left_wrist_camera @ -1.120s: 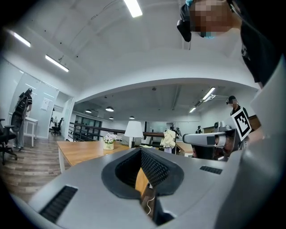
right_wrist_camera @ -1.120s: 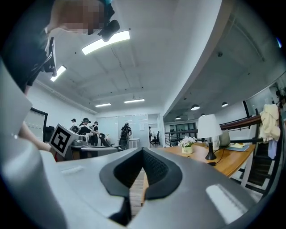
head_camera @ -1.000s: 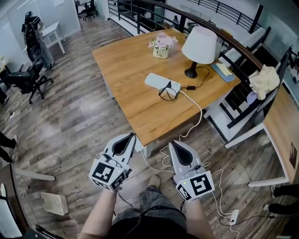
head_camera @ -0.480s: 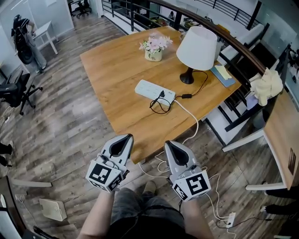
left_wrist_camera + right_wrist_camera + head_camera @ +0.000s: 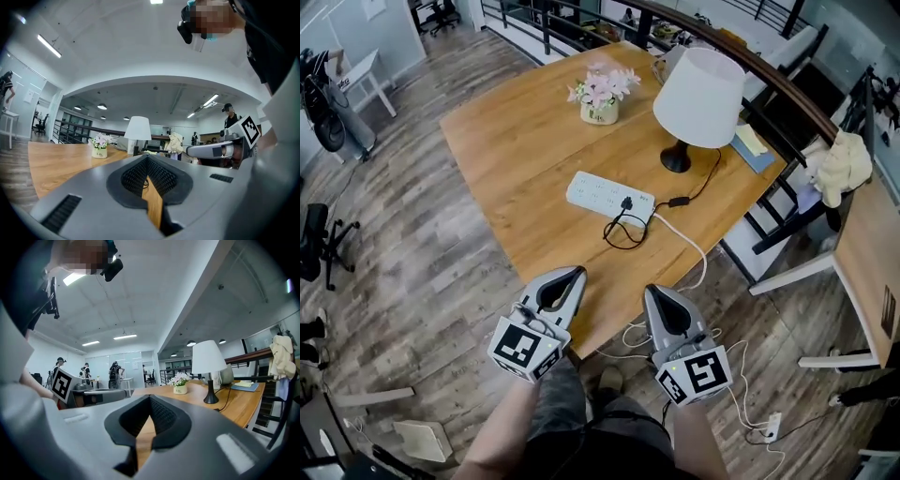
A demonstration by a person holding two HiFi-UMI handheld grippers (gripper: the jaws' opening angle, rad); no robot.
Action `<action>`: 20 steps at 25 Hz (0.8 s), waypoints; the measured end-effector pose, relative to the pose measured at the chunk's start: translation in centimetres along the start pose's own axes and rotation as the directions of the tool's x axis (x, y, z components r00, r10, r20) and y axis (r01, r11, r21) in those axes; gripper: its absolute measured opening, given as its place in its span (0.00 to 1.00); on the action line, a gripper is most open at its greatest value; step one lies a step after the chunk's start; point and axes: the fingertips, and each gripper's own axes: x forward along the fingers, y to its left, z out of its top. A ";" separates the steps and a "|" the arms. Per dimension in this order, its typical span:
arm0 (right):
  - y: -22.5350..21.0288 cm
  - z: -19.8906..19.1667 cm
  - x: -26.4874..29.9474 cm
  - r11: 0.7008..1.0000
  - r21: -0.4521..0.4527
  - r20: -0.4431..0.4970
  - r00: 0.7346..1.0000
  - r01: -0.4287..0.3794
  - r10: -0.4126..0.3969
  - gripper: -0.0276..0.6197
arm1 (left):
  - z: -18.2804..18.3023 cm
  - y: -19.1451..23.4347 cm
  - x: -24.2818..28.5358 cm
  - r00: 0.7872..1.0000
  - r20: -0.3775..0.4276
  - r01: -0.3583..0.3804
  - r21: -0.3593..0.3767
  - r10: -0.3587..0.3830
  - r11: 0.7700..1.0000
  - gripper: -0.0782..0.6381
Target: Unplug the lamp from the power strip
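A white power strip (image 5: pixel 605 196) lies on the wooden table (image 5: pixel 511 155), with a black plug (image 5: pixel 627 203) in its right end. From the plug a black cord (image 5: pixel 624 231) loops and runs to the lamp (image 5: pixel 701 86), which has a white shade and a black base (image 5: pixel 675 161). My left gripper (image 5: pixel 573 275) and right gripper (image 5: pixel 654 292) hover side by side over the table's near corner, both shut and holding nothing. The lamp (image 5: pixel 138 133) stands far ahead in the left gripper view. In the right gripper view the lamp (image 5: pixel 209 360) is at the right.
A pot of pink flowers (image 5: pixel 600 94) stands at the table's back, and a blue notebook (image 5: pixel 754 146) lies beside the lamp. The strip's white cable (image 5: pixel 686 247) drops off the edge to a floor socket (image 5: pixel 772 429). Right of the table are a railing and a draped cloth (image 5: pixel 844 167).
The head view has drawn closer to the table, and both grippers now reach over its near corner. Neither gripper's jaws have changed.
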 end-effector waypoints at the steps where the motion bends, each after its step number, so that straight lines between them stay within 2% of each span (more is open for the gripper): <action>1: -0.3 0.0 0.6 1.000 0.006 -0.002 1.000 0.018 -0.018 0.05 | 0.1 0.5 0.6 1.000 -0.007 0.023 0.006 -0.023 1.000 0.10; 10: -3.2 0.1 5.0 0.983 0.023 -0.030 0.983 0.184 -0.183 0.05 | -0.2 5.4 5.7 0.986 -0.046 0.163 -0.015 -0.163 0.987 0.10; 20: -4.9 -1.0 7.3 0.946 0.022 -0.072 0.944 0.324 -0.321 0.05 | -2.0 8.0 10.1 0.952 -0.086 0.291 -0.045 -0.294 0.956 0.10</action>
